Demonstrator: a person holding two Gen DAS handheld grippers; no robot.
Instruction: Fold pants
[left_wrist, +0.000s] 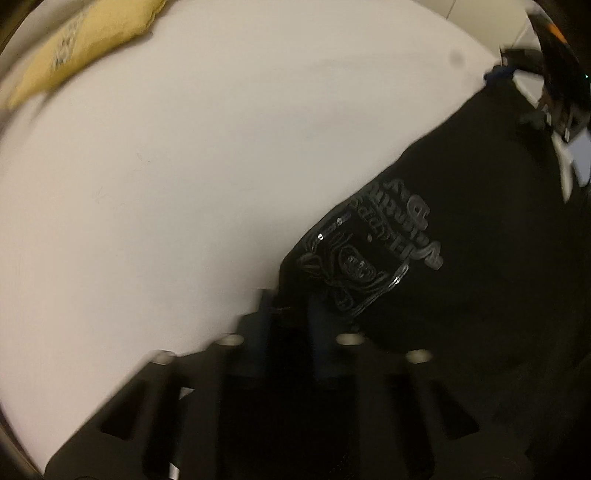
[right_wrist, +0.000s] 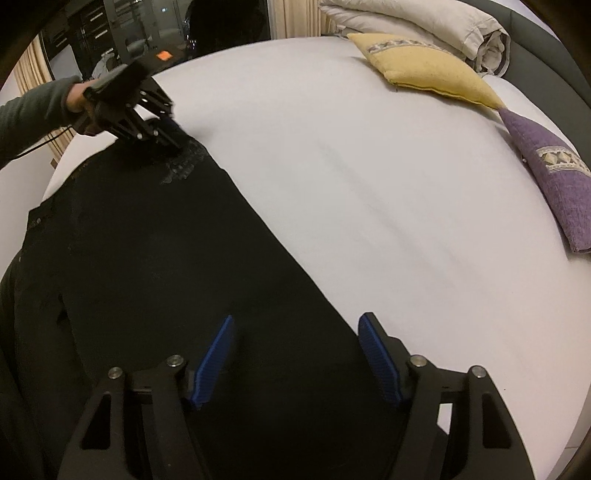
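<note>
Black pants (right_wrist: 155, 258) spread across a white bed (right_wrist: 369, 184), lower left of frame.
The printed edge, lettering unreadable, is pinched by the left gripper (right_wrist: 173, 142); the right gripper (right_wrist: 295, 354) is held spread over the cloth.

Pants (right_wrist: 147, 258) on bed (right_wrist: 351, 184), pillows (right_wrist: 436, 74) behind.

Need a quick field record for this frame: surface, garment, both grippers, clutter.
surface: white bed sheet
garment: black pants spread flat, printed logo at one edge
left gripper: shut on the pants edge by the logo
right gripper: jaws apart, over the opposite end of the pants, no grip
clutter: yellow pillow, purple pillow, rolled duvet at far side
</note>
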